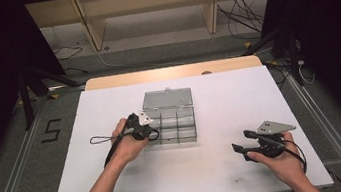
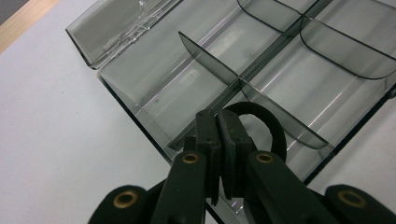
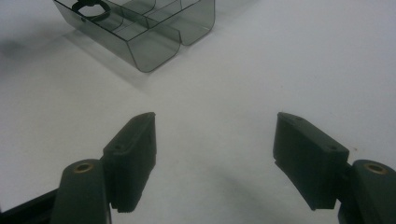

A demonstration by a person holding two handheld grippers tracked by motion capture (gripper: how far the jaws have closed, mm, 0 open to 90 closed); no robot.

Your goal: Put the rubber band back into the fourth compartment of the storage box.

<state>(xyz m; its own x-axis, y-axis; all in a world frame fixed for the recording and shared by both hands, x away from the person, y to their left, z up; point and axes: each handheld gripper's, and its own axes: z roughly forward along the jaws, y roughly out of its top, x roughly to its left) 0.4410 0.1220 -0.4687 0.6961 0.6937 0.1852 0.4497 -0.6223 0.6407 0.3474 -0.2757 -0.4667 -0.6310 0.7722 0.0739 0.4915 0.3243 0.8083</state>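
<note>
A clear grey compartment box point(image 1: 178, 121) lies in the middle of the white board, its lid point(image 1: 166, 98) folded back. My left gripper point(image 1: 146, 129) hangs over the box's near left corner, shut on a black elastic ring point(image 2: 264, 120). The ring dangles above a divided compartment point(image 2: 187, 79), and no other item shows in the compartments I see. In the right gripper view the same box point(image 3: 154, 42) stands far ahead with the ring point(image 3: 91, 7) at its edge. My right gripper point(image 1: 241, 140) rests low at the near right, open and holding nothing.
The white board point(image 1: 194, 173) covers a wooden table point(image 1: 170, 72) whose far edge shows behind it. Cables point(image 1: 243, 15) and a wooden shelf point(image 1: 146, 8) lie on the floor beyond. A black stand point(image 1: 26, 91) is off the left side.
</note>
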